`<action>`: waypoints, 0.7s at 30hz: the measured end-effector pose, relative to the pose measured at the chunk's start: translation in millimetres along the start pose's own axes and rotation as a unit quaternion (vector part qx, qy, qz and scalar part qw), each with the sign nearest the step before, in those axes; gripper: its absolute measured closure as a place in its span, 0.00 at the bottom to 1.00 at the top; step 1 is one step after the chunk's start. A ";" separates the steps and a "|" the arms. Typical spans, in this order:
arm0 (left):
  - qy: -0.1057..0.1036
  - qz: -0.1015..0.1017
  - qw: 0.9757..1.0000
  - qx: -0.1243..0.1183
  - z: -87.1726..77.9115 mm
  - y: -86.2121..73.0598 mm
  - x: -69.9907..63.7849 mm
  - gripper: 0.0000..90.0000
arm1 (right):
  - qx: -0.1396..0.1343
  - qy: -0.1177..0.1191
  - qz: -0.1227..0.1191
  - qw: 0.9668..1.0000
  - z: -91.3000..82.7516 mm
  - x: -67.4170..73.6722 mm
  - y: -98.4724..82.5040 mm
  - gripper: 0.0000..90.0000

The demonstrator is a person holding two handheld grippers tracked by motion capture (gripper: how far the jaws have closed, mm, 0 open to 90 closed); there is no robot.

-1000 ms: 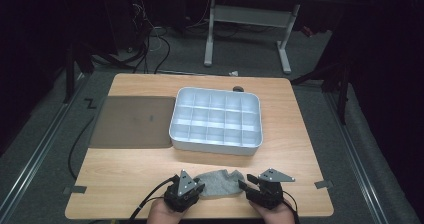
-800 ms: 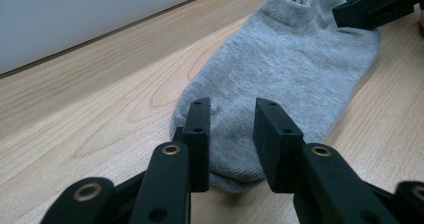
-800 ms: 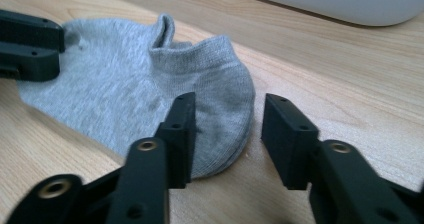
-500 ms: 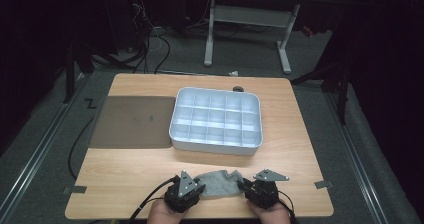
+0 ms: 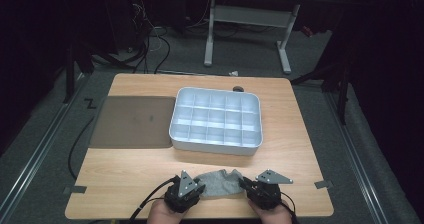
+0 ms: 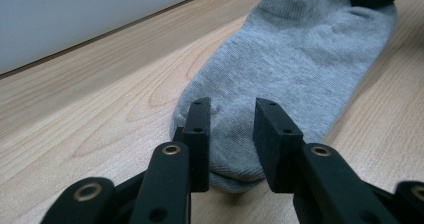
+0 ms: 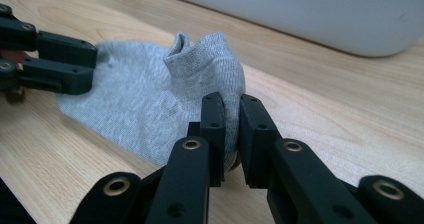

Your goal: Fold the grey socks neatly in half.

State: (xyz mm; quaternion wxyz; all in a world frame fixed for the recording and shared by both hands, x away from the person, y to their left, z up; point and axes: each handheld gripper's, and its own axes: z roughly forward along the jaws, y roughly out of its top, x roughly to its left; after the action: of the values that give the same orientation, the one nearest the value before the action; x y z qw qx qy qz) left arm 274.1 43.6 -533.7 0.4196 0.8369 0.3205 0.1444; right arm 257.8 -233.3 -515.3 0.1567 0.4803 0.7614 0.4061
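While the high view sets the small grey knitted sock (image 5: 218, 182) flat on the wooden counter (image 5: 125, 179) between both grippers, the right gripper (image 7: 231, 115) view reveals its jaws, having just been closing, pinching a raised fold of the cuff. The left gripper (image 6: 230, 119) straddles the toe, jaws apart; contact is hard to judge. Beyond both sits a white compartment tray (image 5: 216, 120), cut off up close
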 end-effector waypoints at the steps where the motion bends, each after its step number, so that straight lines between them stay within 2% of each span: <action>1: 0.000 0.000 1.000 0.000 0.0 0.0 0.0 0.77 | 0.000 0.000 0.000 1.000 0.0 0.0 0.0 0.92; 5: 0.000 0.001 1.000 0.000 0.0 0.0 -0.3 0.77 | -0.014 0.002 -0.004 1.000 -5.0 1.8 2.3 0.92; 8: 0.001 0.002 1.000 -0.003 -0.3 1.6 -1.5 0.77 | -0.012 0.001 -0.008 1.000 -5.6 2.6 2.5 0.92; 12: -0.005 0.000 1.000 -0.024 -1.9 15.2 -10.1 0.75 | -0.012 -0.003 -0.009 1.000 -6.1 2.4 2.3 0.92; 14: -0.025 0.001 0.999 -0.025 5.2 24.8 -20.3 0.78 | -0.011 -0.002 -0.009 1.000 -6.2 2.4 2.2 0.92; 15: -0.025 0.001 0.999 -0.025 5.2 24.8 -20.3 0.79 | -0.011 -0.002 -0.009 1.000 -6.2 2.4 2.2 0.92; 16: -0.028 0.006 0.999 -0.021 13.2 29.9 -28.0 0.80 | -0.011 -0.001 -0.008 1.000 -6.0 2.6 1.8 0.92; 17: -0.028 0.006 0.999 -0.021 13.2 29.9 -28.0 0.81 | -0.011 -0.001 -0.008 1.000 -6.0 2.6 1.8 0.92; 18: -0.034 0.008 0.999 -0.015 21.1 34.3 -33.5 0.82 | -0.011 -0.001 -0.009 1.000 -6.0 2.6 1.6 0.92; 21: -0.033 0.010 0.999 -0.007 27.8 37.1 -36.7 0.85 | -0.010 -0.001 -0.008 1.000 -6.7 2.4 1.6 0.92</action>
State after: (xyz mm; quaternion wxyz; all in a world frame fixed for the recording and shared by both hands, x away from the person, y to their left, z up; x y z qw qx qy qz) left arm 276.0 -13.8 -520.0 0.4343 0.8412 0.2976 0.1232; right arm 253.4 -234.0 -509.6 0.1659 0.4728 0.7612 0.4117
